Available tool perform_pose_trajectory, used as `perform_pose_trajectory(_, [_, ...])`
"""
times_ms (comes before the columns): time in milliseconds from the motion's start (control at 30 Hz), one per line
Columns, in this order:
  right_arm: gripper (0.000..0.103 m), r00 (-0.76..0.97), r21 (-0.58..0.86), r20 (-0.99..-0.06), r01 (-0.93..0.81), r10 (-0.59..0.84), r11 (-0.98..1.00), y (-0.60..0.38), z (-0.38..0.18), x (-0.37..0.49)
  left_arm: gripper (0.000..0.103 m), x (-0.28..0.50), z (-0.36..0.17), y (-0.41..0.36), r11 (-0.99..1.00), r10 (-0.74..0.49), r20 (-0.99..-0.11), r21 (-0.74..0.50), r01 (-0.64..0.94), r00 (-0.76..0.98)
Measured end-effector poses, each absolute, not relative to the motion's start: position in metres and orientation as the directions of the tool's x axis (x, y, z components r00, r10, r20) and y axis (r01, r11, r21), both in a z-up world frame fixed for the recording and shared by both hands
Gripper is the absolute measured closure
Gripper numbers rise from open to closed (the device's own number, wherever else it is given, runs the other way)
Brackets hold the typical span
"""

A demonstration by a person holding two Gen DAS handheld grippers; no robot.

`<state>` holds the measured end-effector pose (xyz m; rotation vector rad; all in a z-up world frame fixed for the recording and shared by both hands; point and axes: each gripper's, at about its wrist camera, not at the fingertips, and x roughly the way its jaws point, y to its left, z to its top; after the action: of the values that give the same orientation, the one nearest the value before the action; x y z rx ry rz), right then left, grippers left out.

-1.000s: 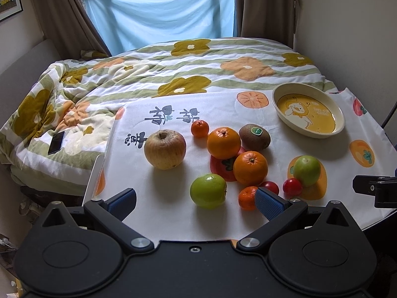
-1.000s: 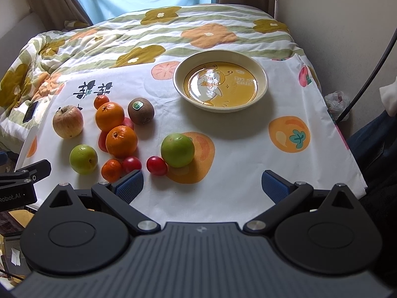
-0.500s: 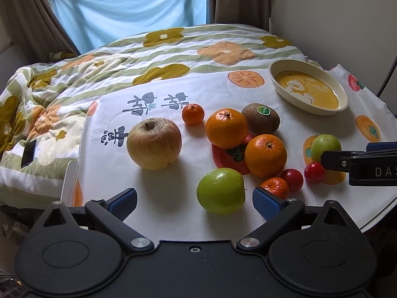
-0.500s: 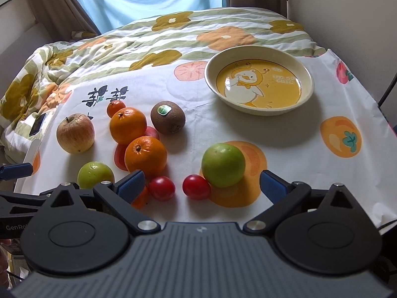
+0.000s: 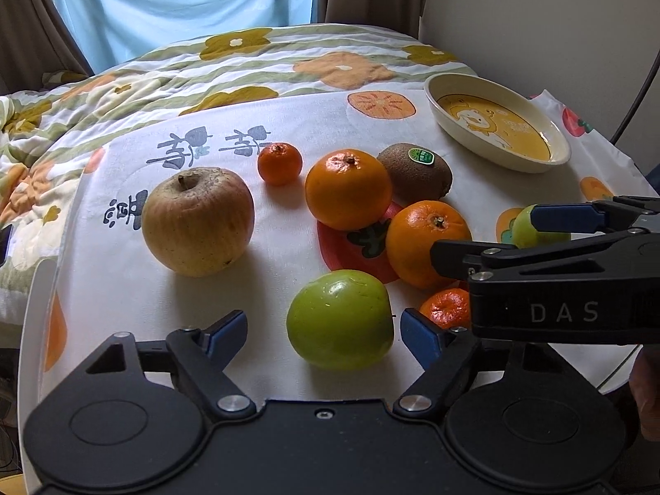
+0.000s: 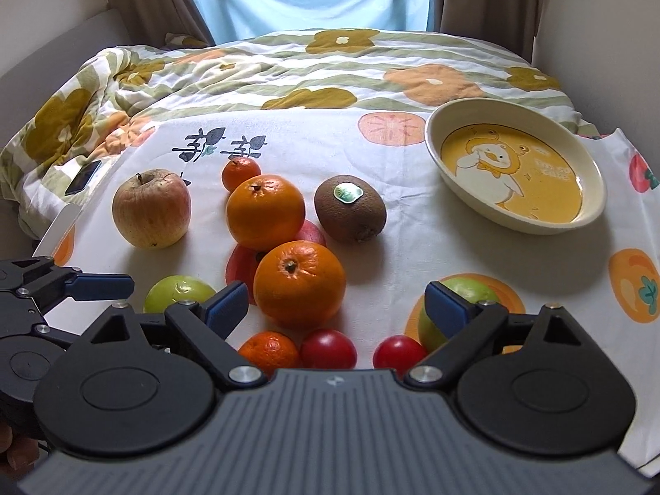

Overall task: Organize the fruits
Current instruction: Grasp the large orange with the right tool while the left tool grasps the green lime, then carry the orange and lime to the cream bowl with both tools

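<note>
**A:** Both grippers have come down and forward toward the fruit since a second ago, and the left gripper (image 5: 324,332) has narrowed its span. Its jaws are closing now around the near green apple (image 5: 339,319), which sits between the blue pads at lower centre of the left view; neither pad touches it yet.

**B:** And the right gripper (image 6: 336,303)?

**A:** Spread wide, gripping nothing. Between its fingers at the bottom of the right view lie a small mandarin (image 6: 269,350) and two cherry tomatoes (image 6: 328,348). The front orange (image 6: 299,284) is just above them, and the second green apple (image 6: 464,293) is half hidden behind the right-hand pad.

**B:** What lies further out?

**A:** Mid-frame there's a second orange (image 6: 265,211), a kiwi (image 6: 350,208) with a sticker, a tiny mandarin (image 6: 240,173) behind, and a wrinkled red-yellow apple (image 6: 151,208) to the left. The yellow duck dish (image 6: 577,222) stands empty in the upper right on the cloth-covered worktop (image 6: 412,247); a bed with a flowered quilt (image 6: 288,70) is beyond.

**B:** So which step is this?

**A:** I'd judge it the first pick; no fruit has been sorted yet. Next, the left pads need to meet the apple squarely across its widest part before lifting. It's smooth and round, so an off-centre pinch could squirt it toward the worktop's edge.
</note>
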<state>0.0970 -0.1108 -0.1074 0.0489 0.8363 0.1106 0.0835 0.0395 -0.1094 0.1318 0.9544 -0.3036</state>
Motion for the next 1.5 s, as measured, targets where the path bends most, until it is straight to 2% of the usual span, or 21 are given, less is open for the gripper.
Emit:
perform_pose_trajectory(200, [0.0, 0.645, 0.106, -0.748, -0.111, 0.153, 0.988, -0.105, -0.115, 0.107, 0.04, 0.088, -0.116, 0.039, 0.95, -0.221, -0.831, -0.063, 0.307, 0.511])
perform_pose_trajectory(267, [0.0, 0.64, 0.102, -0.75, -0.133, 0.164, 0.986, -0.102, -0.117, 0.109, 0.042, 0.088, -0.116, 0.04, 0.951, -0.228, -0.832, -0.08, 0.297, 0.506])
perform_pose_trajectory(500, [0.008, 0.608, 0.133, -0.77, -0.145, 0.194, 0.981, -0.102, -0.124, 0.118, 0.043, 0.087, -0.116, 0.041, 0.954, -0.227, -0.832, -0.087, 0.286, 0.507])
perform_pose_trajectory(767, [0.019, 0.583, 0.126, -0.787, -0.166, 0.2, 0.978, -0.096, -0.13, 0.124, 0.043, 0.083, -0.116, 0.043, 0.955, -0.191, -0.831, -0.035, 0.293, 0.522])
perform_pose_trajectory(833, [0.022, 0.583, 0.124, -0.788, -0.166, 0.199, 0.978, -0.095, -0.131, 0.125, 0.043, 0.083, -0.116, 0.045, 0.957, -0.184, -0.831, -0.031, 0.287, 0.524])
perform_pose_trajectory(867, [0.028, 0.581, 0.119, -0.789, -0.171, 0.198, 0.978, -0.094, -0.131, 0.125, 0.043, 0.082, -0.116, 0.046, 0.958, -0.182, -0.831, -0.029, 0.286, 0.525])
perform_pose_trajectory(1300, [0.029, 0.612, 0.125, -0.762, -0.181, 0.211, 0.976, -0.093, -0.11, 0.111, 0.044, 0.074, -0.093, 0.054, 0.962, -0.17, -0.807, -0.011, 0.274, 0.566])
perform_pose_trajectory(1500, [0.03, 0.654, 0.133, -0.729, -0.153, 0.201, 0.979, -0.104, -0.083, 0.1, 0.044, 0.066, -0.067, 0.05, 0.958, -0.182, -0.778, -0.003, 0.287, 0.601])
